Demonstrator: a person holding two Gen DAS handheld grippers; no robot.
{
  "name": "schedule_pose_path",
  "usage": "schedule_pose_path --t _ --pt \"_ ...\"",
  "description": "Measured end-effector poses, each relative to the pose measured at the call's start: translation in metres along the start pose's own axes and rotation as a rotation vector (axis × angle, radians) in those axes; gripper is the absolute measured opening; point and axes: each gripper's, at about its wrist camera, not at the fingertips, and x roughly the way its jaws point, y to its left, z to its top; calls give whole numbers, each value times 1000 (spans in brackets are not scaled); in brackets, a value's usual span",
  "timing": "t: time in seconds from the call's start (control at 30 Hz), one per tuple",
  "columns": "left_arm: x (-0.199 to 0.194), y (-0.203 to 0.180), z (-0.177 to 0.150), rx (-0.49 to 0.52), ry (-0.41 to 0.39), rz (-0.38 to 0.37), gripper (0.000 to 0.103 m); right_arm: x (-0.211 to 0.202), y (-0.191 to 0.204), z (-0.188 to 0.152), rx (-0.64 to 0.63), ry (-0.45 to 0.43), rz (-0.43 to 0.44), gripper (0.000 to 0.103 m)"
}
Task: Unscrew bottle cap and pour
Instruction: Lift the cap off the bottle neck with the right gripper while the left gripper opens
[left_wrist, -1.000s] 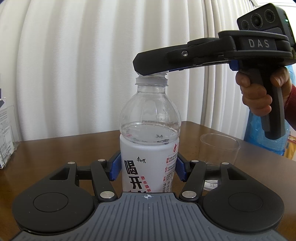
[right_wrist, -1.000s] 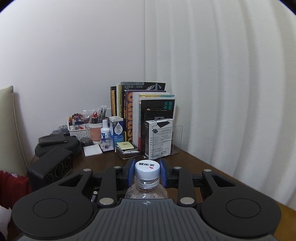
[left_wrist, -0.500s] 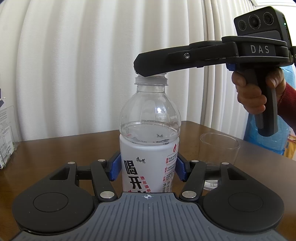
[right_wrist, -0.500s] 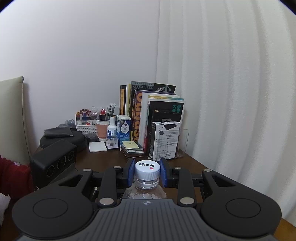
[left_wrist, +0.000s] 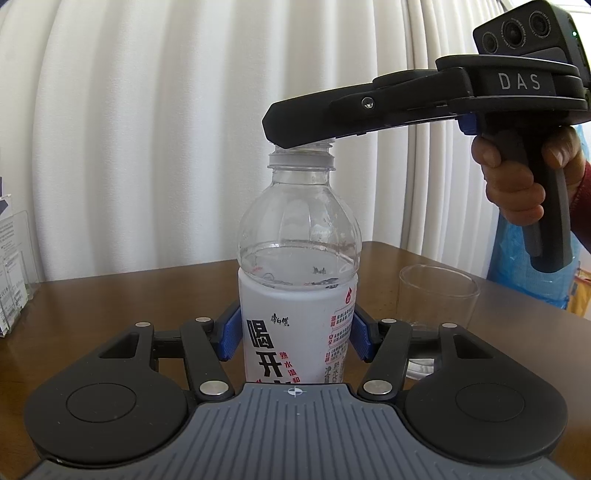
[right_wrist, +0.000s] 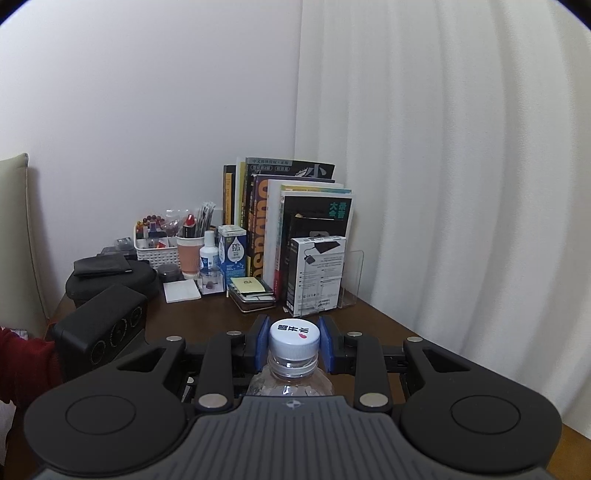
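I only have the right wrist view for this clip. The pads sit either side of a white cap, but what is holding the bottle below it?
Observer: The left gripper is shut on the bottle, its blue pads pressed against the white label.
Operator: Is there anything left to pour?
Observer: Yes, clear liquid fills the bottle to just above the top of the label.
Operator: And somewhere to pour it?
Observer: A clear glass stands upright on the brown table, to the right of the bottle as the left wrist view shows it and apart from it.
Operator: Has the cap come off?
Observer: Cannot tell; the right gripper hides the cap from the side.
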Motion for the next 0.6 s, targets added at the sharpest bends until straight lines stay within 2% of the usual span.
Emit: schedule_pose_path --t 0.1,0.3,0.6 --pt "5 2 1 3 1 -1 58 -1 -1 -1 -3 -8 7 31" --pt "19 4 1 1 1 -1 58 -11 -5 2 -4 -80 31 31" --pt "32 10 3 1 6 13 58 -19 8 3 -2 -87 -5 31"
